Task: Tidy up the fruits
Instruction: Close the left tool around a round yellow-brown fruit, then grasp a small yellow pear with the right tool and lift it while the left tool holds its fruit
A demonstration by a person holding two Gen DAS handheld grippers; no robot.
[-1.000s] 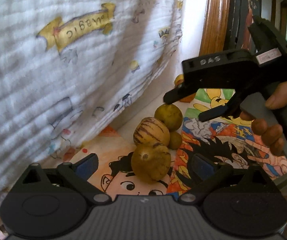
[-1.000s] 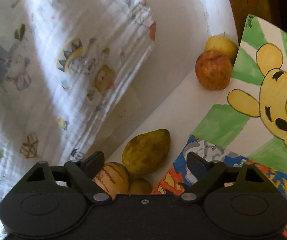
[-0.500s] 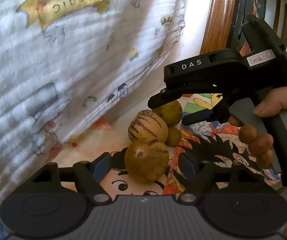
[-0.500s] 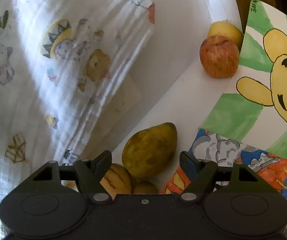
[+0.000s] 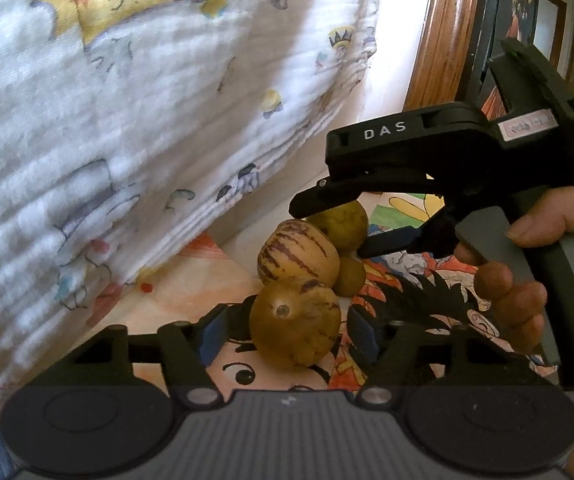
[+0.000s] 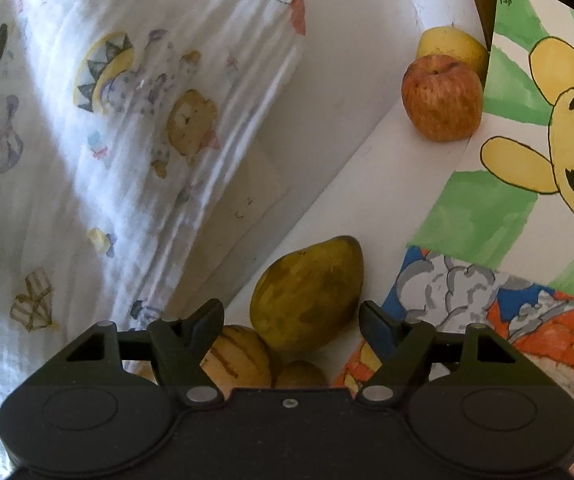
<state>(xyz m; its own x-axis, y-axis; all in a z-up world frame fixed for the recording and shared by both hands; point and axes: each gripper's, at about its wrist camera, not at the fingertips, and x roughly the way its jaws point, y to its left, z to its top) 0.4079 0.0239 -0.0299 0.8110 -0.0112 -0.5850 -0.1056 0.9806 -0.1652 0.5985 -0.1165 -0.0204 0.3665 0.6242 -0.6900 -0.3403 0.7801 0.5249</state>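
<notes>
A brown round fruit (image 5: 295,328) lies on a cartoon drawing between the open fingers of my left gripper (image 5: 289,332), and the pads are not touching it. Just behind it sit a cream fruit with purple stripes (image 5: 297,254), a small olive-coloured fruit (image 5: 349,276) and a yellow-green mango (image 5: 343,220). My right gripper (image 5: 329,226), held by a hand, stands open with a finger on each side of the mango (image 6: 307,292). In its own view the right gripper (image 6: 291,322) flanks the mango without contact. A red apple (image 6: 441,100) and a yellow fruit (image 6: 451,46) lie farther back.
A white printed cloth (image 5: 147,100) hangs close on the left of the fruit. Painted drawings (image 6: 527,184) cover the table on the right. A wooden frame (image 5: 443,32) stands behind. A strip of bare white tabletop (image 6: 351,184) runs between the mango and the apple.
Both grippers moved forward and down onto the fruit cluster. The left fingers now sit on either side of the brown fruit and the right fingers on either side of the mango. Both stayed open.
</notes>
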